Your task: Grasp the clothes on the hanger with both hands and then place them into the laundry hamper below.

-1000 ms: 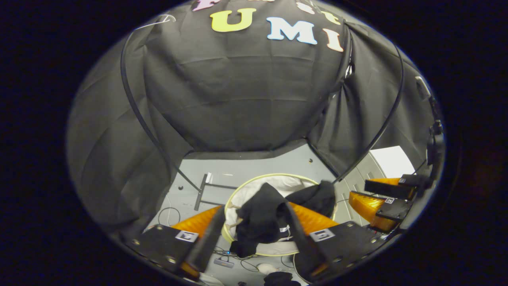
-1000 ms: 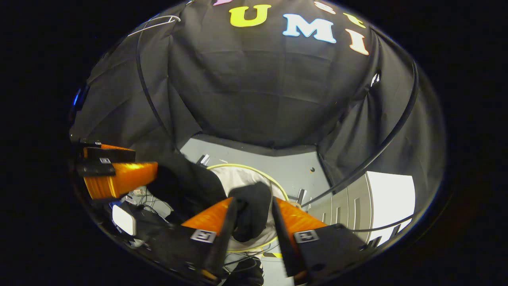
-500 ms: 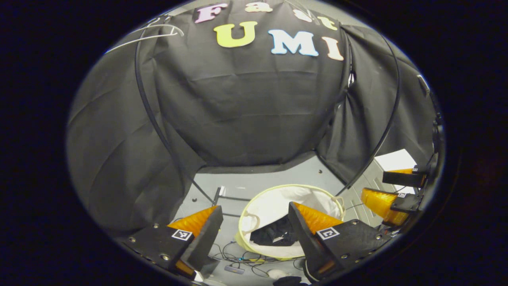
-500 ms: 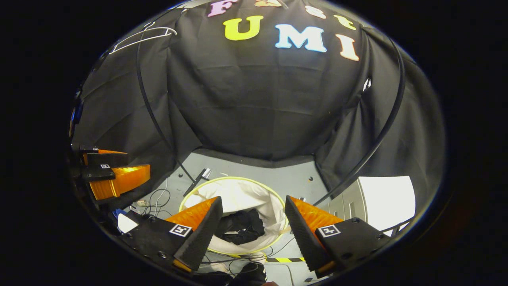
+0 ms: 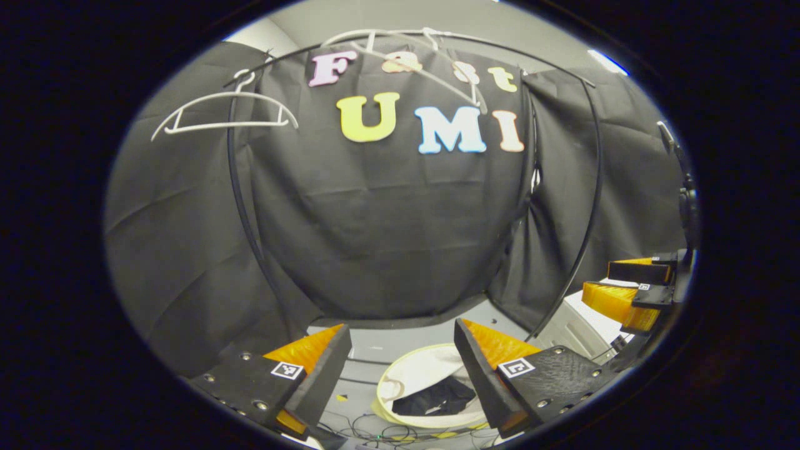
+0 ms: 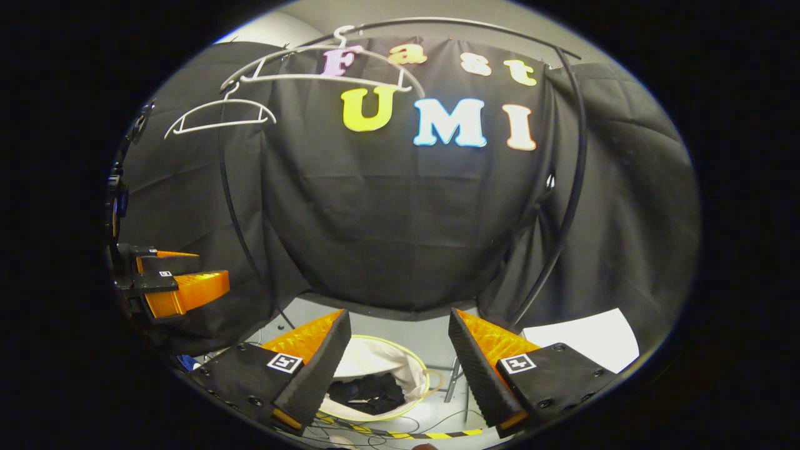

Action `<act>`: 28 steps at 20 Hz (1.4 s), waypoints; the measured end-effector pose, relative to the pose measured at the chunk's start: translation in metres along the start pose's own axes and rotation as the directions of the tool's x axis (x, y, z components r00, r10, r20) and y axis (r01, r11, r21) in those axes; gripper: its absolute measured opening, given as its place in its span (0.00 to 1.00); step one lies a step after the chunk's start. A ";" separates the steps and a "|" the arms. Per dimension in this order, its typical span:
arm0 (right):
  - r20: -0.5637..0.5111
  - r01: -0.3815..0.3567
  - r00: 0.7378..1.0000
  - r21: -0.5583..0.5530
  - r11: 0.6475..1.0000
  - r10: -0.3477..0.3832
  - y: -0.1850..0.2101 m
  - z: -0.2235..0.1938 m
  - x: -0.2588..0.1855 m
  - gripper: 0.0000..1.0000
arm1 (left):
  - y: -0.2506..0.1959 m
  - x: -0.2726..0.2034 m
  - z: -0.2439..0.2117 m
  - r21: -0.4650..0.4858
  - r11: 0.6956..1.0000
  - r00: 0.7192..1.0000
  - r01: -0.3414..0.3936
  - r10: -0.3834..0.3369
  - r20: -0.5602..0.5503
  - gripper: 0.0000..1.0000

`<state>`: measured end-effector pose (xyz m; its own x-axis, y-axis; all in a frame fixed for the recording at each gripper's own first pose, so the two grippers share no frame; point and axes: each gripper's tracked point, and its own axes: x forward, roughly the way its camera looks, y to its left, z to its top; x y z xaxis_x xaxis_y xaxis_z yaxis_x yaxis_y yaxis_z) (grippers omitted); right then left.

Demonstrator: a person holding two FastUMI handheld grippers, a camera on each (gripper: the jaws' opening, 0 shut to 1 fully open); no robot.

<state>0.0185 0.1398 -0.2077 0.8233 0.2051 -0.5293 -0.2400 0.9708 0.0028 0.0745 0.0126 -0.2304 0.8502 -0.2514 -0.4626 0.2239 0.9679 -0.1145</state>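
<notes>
The black garment [image 5: 436, 397] [image 6: 367, 392] lies crumpled inside the round white laundry hamper [image 5: 407, 376] [image 6: 380, 356] on the grey floor. My left gripper [image 5: 401, 337] is open, held well above the hamper with nothing between its fingers. My right gripper [image 6: 399, 325] is open too and empty, also high above the hamper. The right gripper [image 5: 628, 290] appears at the right edge of the left gripper view; the left gripper [image 6: 172, 284] appears at the left edge of the right gripper view. Two bare white hangers [image 5: 225, 115] [image 6: 219, 115] [image 6: 325, 62] hang on the black rail [image 5: 437, 34].
Curved black rack poles [image 5: 247, 225] [image 6: 559, 212] stand on either side of the hamper. Loose cables [image 5: 375, 431] and a yellow-black floor tape [image 6: 431, 433] lie in front of it. A white cabinet [image 6: 584, 334] stands at the right.
Both grippers opened and dropped the black garment into the hamper, then rose and tilted up, bringing the empty hangers and rail into view.
</notes>
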 end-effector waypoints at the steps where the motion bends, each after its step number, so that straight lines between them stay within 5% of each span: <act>1: 0.027 0.004 1.000 0.002 1.000 -0.004 -0.008 0.009 -0.011 0.99 | -0.005 -0.011 0.016 -0.004 1.000 1.000 0.002 -0.002 0.028 0.98; 12: 0.250 0.076 0.965 0.041 0.996 -0.084 -0.105 0.097 -0.150 0.97 | -0.063 -0.132 0.148 0.018 1.000 0.963 0.020 -0.025 0.269 0.97; 28: 0.446 0.097 0.884 0.109 0.989 -0.136 -0.153 0.130 -0.251 0.97 | -0.076 -0.240 0.168 -0.014 0.989 0.890 -0.145 0.137 0.434 0.97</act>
<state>-0.0843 -0.0438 0.0347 0.9904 0.1048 -0.0897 -0.1013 0.9939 0.0435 -0.0667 -0.0017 0.0374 0.9945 -0.0939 -0.0456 0.0911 0.9941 -0.0586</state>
